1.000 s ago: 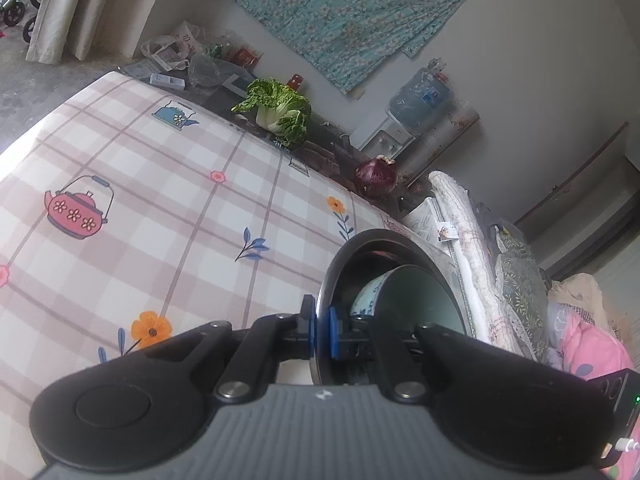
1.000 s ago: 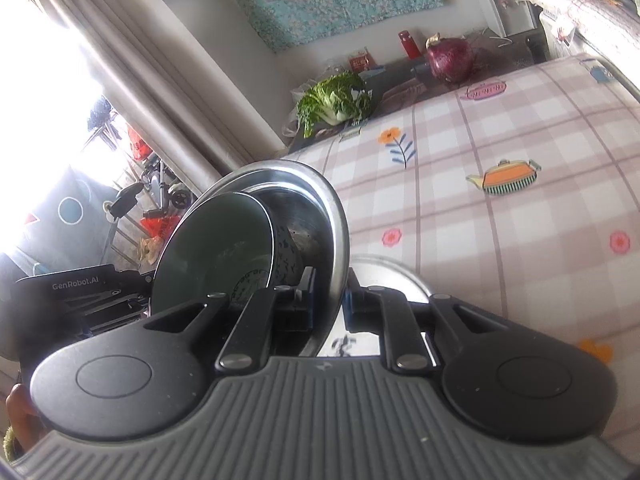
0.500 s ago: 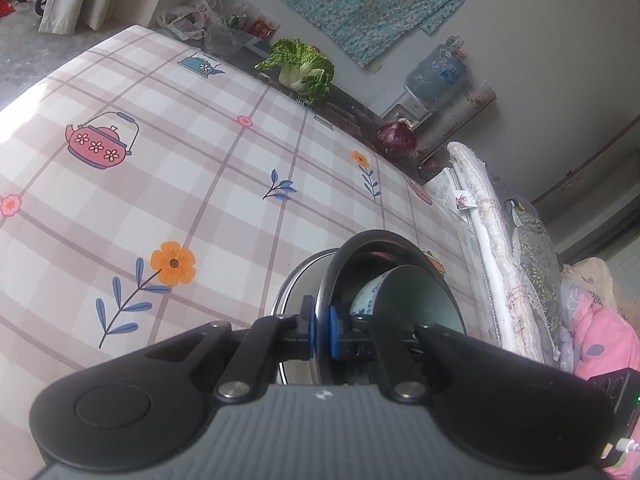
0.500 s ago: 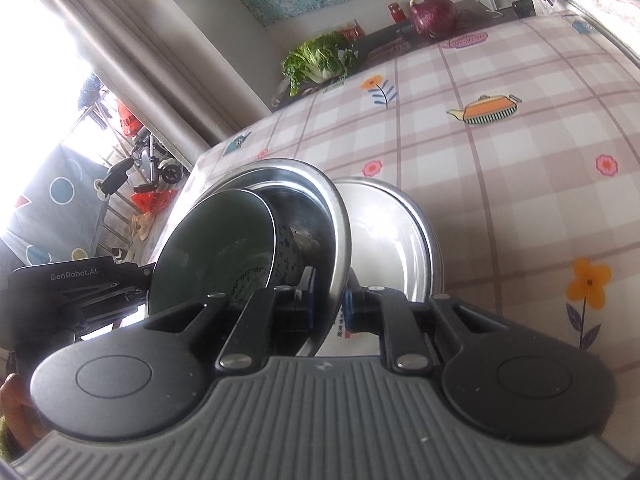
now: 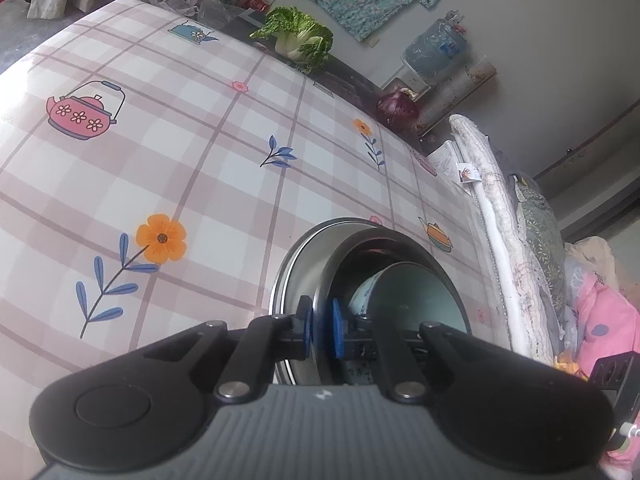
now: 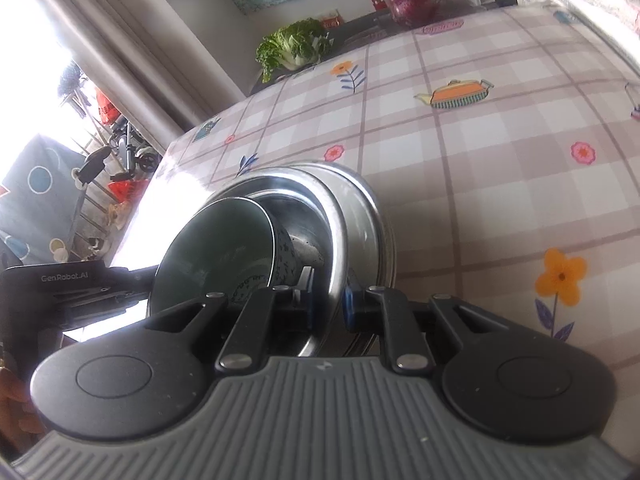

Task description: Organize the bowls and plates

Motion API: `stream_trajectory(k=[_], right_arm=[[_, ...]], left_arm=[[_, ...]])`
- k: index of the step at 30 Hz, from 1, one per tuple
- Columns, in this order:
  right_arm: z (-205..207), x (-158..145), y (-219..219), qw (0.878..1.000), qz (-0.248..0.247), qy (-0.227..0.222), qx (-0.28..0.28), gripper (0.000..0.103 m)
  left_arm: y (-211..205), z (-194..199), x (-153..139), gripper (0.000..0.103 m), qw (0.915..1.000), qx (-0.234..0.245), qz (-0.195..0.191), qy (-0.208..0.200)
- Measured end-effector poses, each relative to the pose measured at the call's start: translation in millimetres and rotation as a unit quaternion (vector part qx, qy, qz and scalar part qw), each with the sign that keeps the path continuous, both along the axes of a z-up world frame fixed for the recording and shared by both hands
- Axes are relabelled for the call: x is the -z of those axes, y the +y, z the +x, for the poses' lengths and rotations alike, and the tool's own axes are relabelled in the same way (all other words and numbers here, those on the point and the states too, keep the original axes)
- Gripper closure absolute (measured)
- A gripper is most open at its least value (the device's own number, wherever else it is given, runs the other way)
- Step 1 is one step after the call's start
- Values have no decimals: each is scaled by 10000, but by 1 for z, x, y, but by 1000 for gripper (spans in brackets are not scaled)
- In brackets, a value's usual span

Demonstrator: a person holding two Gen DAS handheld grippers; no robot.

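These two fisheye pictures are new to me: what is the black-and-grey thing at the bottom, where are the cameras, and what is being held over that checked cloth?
There is no robot arm. A person holds a two-finger gripper in each hand, and a camera on each looks forward along its fingers, so the black-and-grey body fills the bottom of both pictures. The left gripper and right gripper each pinch the rim of the same steel bowl, from opposite sides. Inside it lies a patterned ceramic bowl with a dark green inside. Just under them sits a steel plate on the checked tablecloth. Behind the table are a leafy cabbage and a red cabbage.
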State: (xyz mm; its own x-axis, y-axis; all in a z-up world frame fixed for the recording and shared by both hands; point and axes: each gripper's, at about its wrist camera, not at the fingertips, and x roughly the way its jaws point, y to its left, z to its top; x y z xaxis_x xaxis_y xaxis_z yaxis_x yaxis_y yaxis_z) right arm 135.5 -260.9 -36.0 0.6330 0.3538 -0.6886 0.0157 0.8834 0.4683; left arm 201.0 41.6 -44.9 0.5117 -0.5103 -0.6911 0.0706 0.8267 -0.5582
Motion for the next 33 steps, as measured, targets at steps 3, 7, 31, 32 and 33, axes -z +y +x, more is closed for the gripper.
stream_trajectory(k=[3, 7, 31, 32, 33], right_arm=[[2, -4, -2, 9999, -114, -113, 45, 86], [1, -14, -4, 9990, -310, -304, 134, 74], [-104, -40, 8, 9856, -1241, -1132, 177, 11], [-108, -41, 10, 9853, -1242, -1158, 170, 11], [-112, -43, 10, 9850, -1241, -1189, 172, 9]], left_arm=[[1, -4, -8, 85, 9998, -20, 30, -180], [0, -14, -22, 59, 9983, -108, 296, -492], [-46, -139, -33, 2, 9316, -240, 2946, -2117], [-49, -142, -33, 2, 9317, -196, 2954, -2106], [-51, -145, -32, 0, 9310, -147, 2983, -2100]])
